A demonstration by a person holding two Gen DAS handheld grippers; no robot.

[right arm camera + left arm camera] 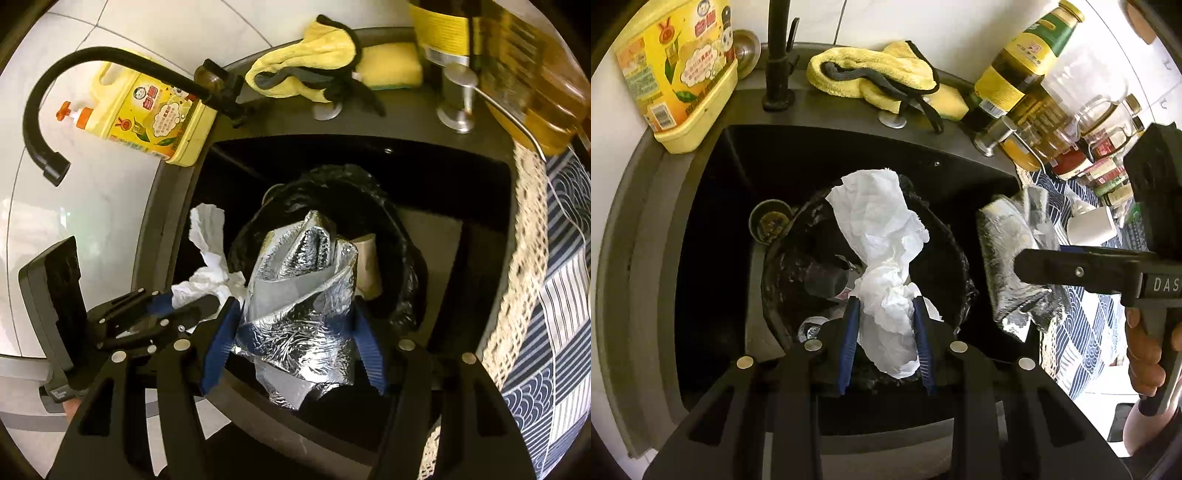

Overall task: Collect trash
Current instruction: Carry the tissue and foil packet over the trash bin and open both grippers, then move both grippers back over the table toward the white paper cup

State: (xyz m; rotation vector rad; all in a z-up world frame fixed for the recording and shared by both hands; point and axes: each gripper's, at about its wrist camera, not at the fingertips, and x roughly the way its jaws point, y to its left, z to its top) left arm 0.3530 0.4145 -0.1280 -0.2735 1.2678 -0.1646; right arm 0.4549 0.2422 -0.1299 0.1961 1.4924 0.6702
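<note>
While "DAS" shows on right gripper, jaws grip foil; left gripper jaws grip tissue.

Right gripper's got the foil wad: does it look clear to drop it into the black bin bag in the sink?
Probably yes. The right gripper holds the foil wad right over the black bin bag, whose mouth gapes open below. The left gripper, shut on white paper, hangs beside it, not underneath.

Your grippers: black frames, blue ribbed pads.
Left gripper and right gripper carry round silver discs; white "DAS" lettering marks the right one's body.
</note>
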